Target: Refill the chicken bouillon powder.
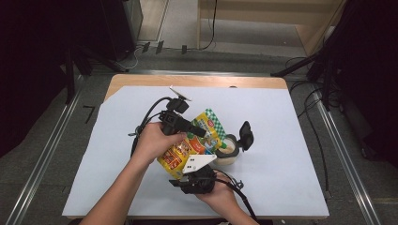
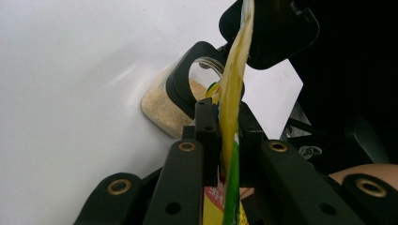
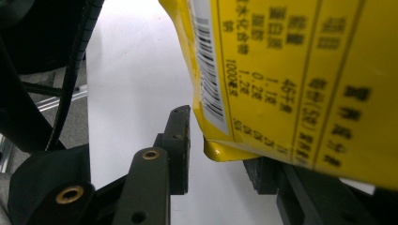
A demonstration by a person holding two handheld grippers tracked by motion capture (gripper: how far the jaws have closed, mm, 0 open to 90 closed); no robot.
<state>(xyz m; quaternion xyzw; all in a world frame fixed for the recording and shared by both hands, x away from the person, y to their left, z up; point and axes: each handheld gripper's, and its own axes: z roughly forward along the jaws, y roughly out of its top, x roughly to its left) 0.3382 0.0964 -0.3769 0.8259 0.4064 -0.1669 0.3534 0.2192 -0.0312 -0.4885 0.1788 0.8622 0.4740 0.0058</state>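
High view: the left gripper is tilting a yellow pouch over the open jar.

Left gripper view: jaws are pinching the pouch shut.

Right gripper view: the right gripper is standing open under the pouch's corner (touching nothing, apparently). Judged next: tip further, mouth over jar.

I see the packet between my left tool and right tool, with the open jar on the table just beyond the left tool's tip.
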